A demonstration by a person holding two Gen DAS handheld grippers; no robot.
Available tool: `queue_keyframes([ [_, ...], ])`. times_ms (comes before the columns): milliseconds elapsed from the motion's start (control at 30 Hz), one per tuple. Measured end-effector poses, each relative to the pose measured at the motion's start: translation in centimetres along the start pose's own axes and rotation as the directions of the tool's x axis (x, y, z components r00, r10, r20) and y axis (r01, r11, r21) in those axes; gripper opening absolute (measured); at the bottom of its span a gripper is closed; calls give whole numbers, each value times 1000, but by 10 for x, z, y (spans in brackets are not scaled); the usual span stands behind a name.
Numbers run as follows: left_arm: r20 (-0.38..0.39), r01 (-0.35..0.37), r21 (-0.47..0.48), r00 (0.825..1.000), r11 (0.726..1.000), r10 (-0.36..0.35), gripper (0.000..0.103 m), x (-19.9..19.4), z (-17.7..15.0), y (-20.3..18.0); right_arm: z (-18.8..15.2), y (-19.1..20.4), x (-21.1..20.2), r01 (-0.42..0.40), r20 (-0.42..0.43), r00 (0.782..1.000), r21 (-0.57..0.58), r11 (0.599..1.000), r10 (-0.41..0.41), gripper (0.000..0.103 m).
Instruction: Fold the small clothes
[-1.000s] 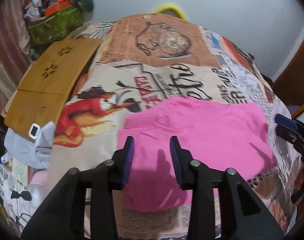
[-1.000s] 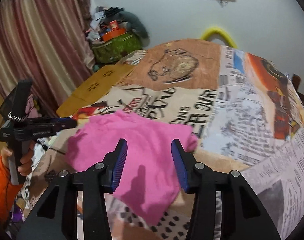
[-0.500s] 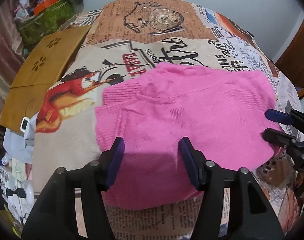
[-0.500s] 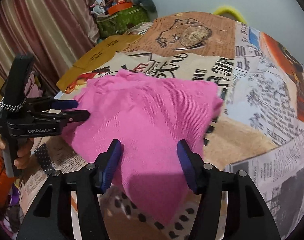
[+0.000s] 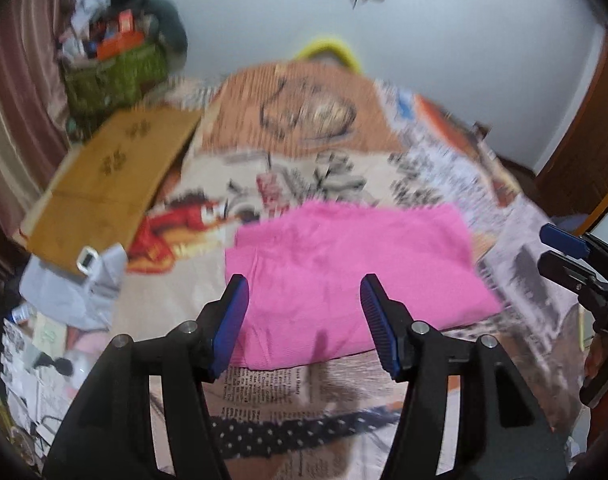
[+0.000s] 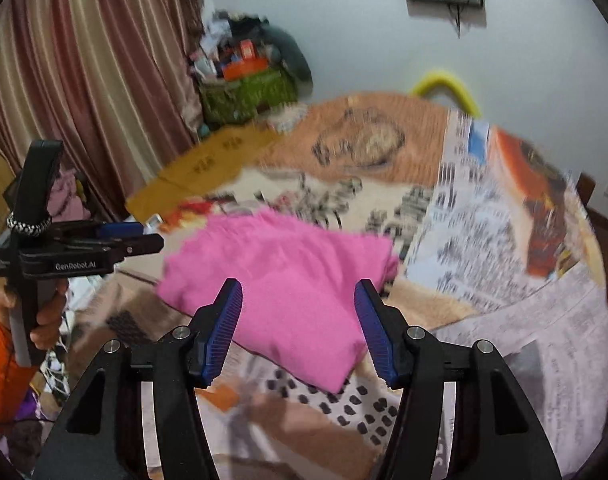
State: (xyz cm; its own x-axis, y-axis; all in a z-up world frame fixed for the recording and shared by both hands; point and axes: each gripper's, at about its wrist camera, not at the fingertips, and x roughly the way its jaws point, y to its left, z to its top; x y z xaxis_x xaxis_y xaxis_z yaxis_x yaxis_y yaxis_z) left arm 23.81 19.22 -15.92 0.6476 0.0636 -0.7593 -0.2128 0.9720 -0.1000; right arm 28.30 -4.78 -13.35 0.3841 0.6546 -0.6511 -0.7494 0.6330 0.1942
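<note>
Newsprint-patterned bed (image 5: 443,168) carries a folded pink garment (image 5: 343,264) near its front edge; left gripper (image 5: 304,320) and right gripper (image 6: 298,326) fingers gape empty.

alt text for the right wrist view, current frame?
A folded pink garment lies on a bed covered by a newspaper-print sheet, with the right gripper open above its near edge, nothing between the blue pads. At left, a hand in an orange sleeve holds the left gripper beside the garment. The picture is motion-blurred; striped curtains hang behind.
</note>
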Motion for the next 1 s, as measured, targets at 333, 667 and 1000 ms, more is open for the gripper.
queue_keyframes([
  [333,339,8,62,941,998,-28,57,-151,-3,-40,20,54,-121,-4,311,950,-88,996,32,54],
  [667,564,-50,78,826,996,-3,58,-250,-44,-67,0,100,-199,43,525,850,-131,990,32,56],
  [1000,620,-83,54,784,995,32,84,-271,-76,-77,-18,110,-206,80,557,830,-80,994,-22,87],
])
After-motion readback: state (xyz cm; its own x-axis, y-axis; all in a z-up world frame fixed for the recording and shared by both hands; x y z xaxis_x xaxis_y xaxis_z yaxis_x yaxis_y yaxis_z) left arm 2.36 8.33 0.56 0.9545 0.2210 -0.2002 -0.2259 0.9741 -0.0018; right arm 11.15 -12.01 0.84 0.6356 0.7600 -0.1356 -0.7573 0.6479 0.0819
